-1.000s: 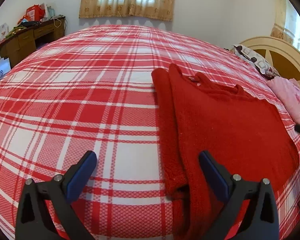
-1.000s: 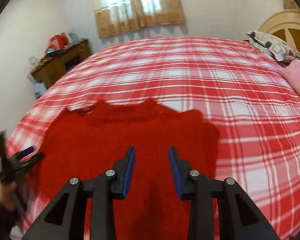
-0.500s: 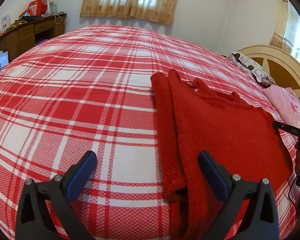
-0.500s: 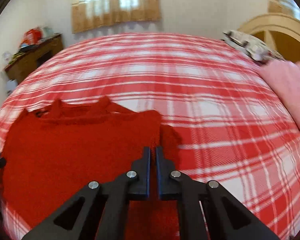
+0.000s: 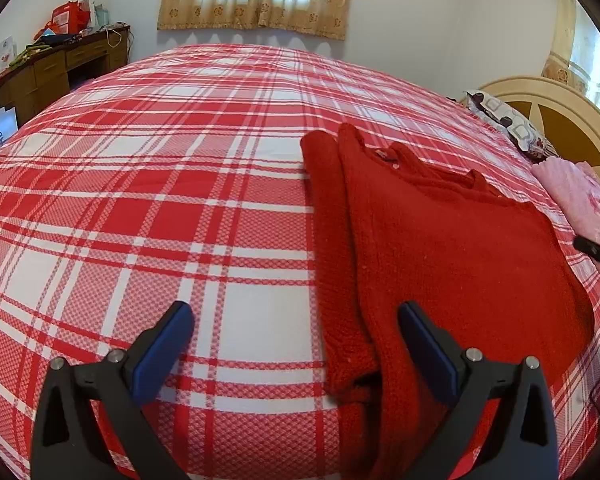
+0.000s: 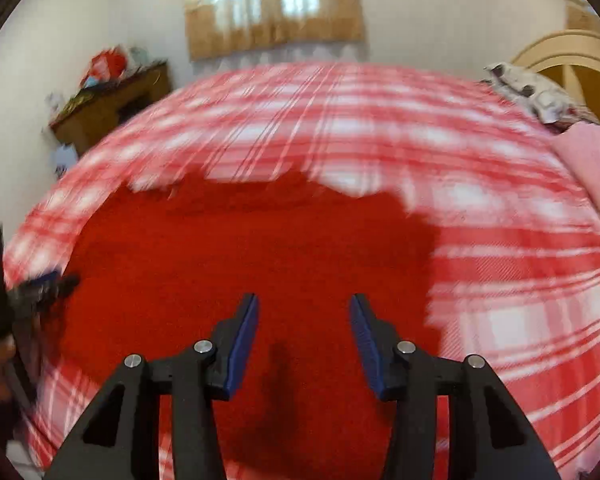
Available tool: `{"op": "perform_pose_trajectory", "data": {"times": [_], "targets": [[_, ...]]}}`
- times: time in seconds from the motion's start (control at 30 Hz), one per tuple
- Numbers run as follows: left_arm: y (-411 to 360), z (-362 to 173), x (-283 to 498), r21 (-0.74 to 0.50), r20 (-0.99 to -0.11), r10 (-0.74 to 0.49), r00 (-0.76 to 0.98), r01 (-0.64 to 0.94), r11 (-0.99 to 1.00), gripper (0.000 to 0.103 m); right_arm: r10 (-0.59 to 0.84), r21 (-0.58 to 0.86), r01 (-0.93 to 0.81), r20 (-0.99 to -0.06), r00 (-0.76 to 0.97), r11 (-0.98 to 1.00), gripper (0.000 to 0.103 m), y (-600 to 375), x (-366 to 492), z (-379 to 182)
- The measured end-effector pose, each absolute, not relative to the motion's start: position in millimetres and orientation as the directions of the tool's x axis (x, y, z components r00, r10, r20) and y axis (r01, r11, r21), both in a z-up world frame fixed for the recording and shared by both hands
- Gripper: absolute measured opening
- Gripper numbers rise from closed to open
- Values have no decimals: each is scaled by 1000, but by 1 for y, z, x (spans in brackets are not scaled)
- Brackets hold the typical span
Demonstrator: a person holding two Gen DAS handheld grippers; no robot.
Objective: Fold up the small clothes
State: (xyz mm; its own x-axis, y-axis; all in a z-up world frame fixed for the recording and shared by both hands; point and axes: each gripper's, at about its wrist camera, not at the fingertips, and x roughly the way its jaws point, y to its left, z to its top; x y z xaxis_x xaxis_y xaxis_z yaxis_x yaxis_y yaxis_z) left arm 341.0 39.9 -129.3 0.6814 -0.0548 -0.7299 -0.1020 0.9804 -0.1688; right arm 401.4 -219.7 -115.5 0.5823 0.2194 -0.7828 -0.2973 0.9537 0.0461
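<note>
A red knitted sweater (image 5: 440,248) lies flat on the red-and-white plaid bed (image 5: 180,200), its left sleeve folded in along the body. My left gripper (image 5: 294,312) hovers open and wide over the sweater's lower left edge, holding nothing. In the blurred right wrist view, my right gripper (image 6: 305,300) hangs above the middle of the sweater (image 6: 240,260). Its jaws are opening, with only the cloth below showing in the gap between them. The left gripper (image 6: 40,284) shows at that view's left edge, and a black finger of the right gripper (image 5: 596,250) at the left view's right edge.
A wooden desk (image 5: 60,68) with clutter stands at the far left by the wall. A patterned pillow (image 5: 508,120), pink bedding (image 5: 580,200) and a cream headboard (image 5: 560,100) lie to the right. Plaid cover stretches left of the sweater.
My right gripper closed fully half a second ago near the sweater's right side, then opened again and swung back left over the sweater. The left gripper stayed nearly still and open.
</note>
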Motion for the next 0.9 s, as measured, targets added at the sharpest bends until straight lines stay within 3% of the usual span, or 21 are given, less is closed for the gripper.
{"op": "perform_pose_trajectory", "data": {"times": [0.3,0.43,0.6,0.9], "targets": [[38,-130,341,-144,-736,-35,676,-107,984,103,174,6,-267,-774,609,964,50,-220,391,-126],[37,-131,342,-138,-740,-30,672,-108,985,103,167,-13,-275,-767,619,961,63,-217,377,-132],[37,-131,342,-139,-740,-32,671,-107,984,103,121,-63,-257,-758,640,964,64,-208,365,-124],[50,-126,333,-220,-723,-104,683,-85,972,103,162,-155,-412,-754,637,898,64,-152,339,-122]]}}
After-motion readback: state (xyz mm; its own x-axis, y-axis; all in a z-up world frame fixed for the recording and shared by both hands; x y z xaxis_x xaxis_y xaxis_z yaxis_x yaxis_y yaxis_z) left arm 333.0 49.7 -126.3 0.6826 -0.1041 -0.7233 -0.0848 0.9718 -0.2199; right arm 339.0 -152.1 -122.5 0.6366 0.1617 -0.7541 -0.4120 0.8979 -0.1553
